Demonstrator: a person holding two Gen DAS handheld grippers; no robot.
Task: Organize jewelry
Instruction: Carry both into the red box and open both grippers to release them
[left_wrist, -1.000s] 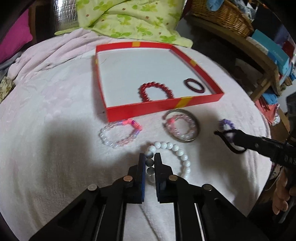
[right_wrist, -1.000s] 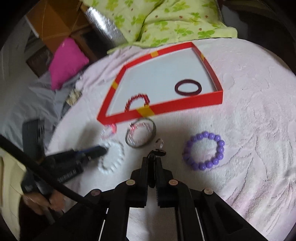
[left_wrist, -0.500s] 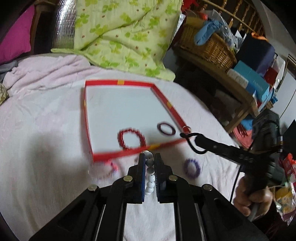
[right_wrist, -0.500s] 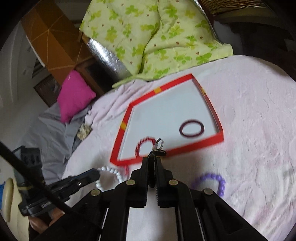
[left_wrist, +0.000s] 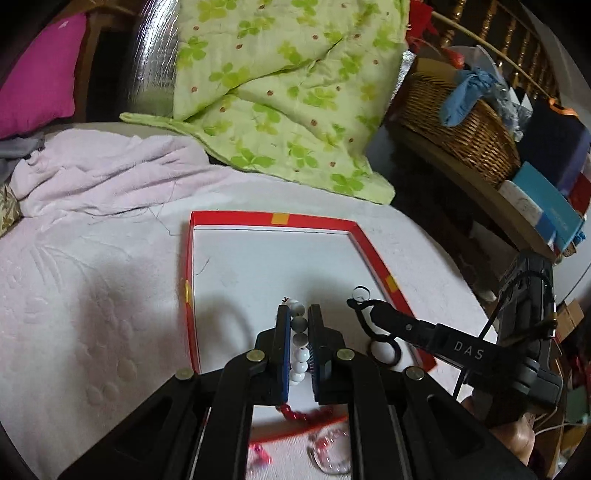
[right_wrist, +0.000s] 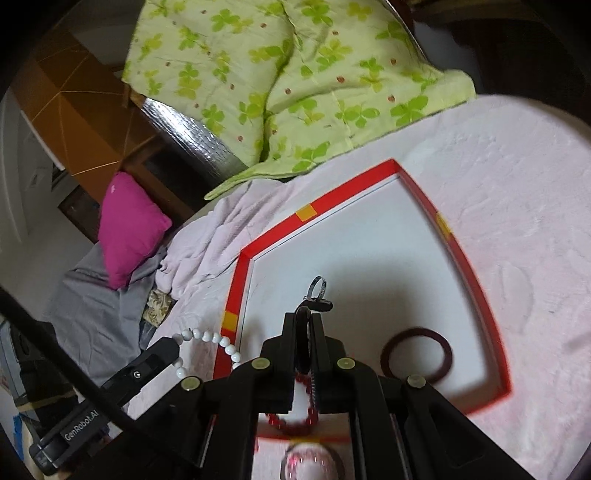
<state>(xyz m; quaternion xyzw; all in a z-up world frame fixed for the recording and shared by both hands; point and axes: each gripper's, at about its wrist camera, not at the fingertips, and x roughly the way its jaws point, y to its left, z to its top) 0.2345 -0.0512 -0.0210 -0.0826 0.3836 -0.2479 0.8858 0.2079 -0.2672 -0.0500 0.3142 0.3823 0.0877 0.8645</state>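
Note:
My left gripper (left_wrist: 298, 314) is shut on a white bead bracelet (left_wrist: 299, 343) and holds it in the air over the red-rimmed white tray (left_wrist: 273, 218). The bracelet also shows in the right wrist view (right_wrist: 207, 338). My right gripper (right_wrist: 306, 314) is shut on a small silver ring (right_wrist: 317, 286), held above the tray (right_wrist: 306, 213). The ring also shows in the left wrist view (left_wrist: 360, 293). A dark red bangle (right_wrist: 416, 356) and a red bead bracelet (right_wrist: 295, 424) lie in the tray.
A silver bangle with a pink bracelet inside (left_wrist: 328, 454) and a pink-white bracelet (left_wrist: 260, 452) lie on the pale pink cloth in front of the tray. A green floral quilt (left_wrist: 280, 92) lies behind, and a wicker basket (left_wrist: 458, 125) stands at the right.
Both grippers lifted their pieces off the cloth and moved forward over the tray. The white bracelet now hangs from my left gripper, and the ring from my right.

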